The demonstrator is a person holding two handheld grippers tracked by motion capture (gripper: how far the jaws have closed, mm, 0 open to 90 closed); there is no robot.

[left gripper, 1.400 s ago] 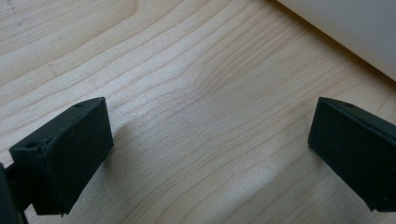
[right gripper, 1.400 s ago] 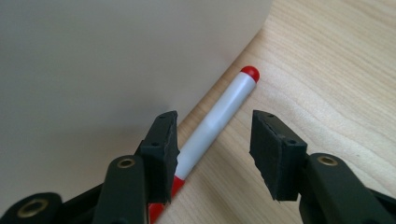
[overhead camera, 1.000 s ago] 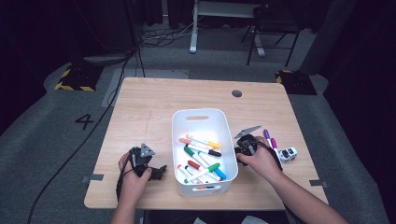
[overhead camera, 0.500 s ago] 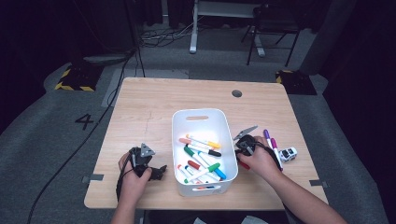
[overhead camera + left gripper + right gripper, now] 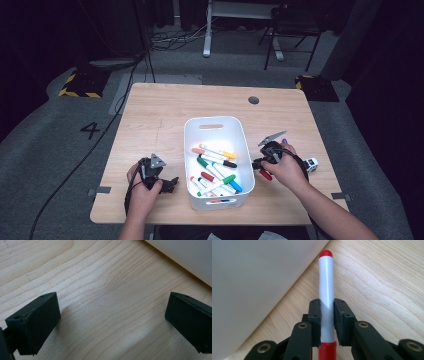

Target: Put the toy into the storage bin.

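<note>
Now the right tool (image 5: 327, 315) has just squeezed shut on a white marker pen with red ends (image 5: 326, 285), low over the wooden tabletop (image 5: 165, 115), just right of the white plastic bin (image 5: 214, 121). Many colourful pens already lie inside. A purple pen (image 5: 284, 141) waits beyond it. The left tool (image 5: 110, 322) rests wide open, holding nothing.
</note>
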